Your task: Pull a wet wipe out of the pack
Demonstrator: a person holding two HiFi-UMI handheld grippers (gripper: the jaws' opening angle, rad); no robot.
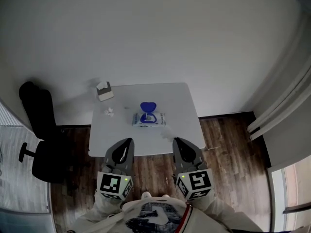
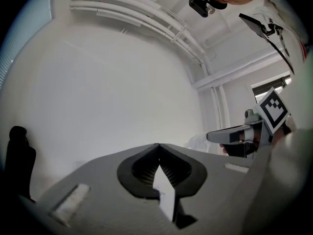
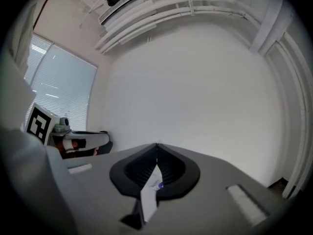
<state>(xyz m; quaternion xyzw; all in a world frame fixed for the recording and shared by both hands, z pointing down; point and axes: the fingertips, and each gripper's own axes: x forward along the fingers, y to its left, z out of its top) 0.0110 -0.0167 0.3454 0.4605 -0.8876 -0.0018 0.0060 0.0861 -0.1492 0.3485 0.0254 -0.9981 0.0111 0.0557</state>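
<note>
The white-and-blue soft wipe pack (image 1: 148, 120) lies mid white worktop (image 1: 172, 98), blue lid (image 1: 147, 106) flipped up so its opening is reachable, while left tongs (image 1: 129, 141) and right tongs (image 1: 176, 141) hover closed and empty at its six o'clock.

I can read no lettering anywhere; print on the wet wipe pack (image 1: 148, 119) mid-table (image 1: 180, 98) is too small.

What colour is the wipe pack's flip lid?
Blue; the lid shows best in the head view.
</note>
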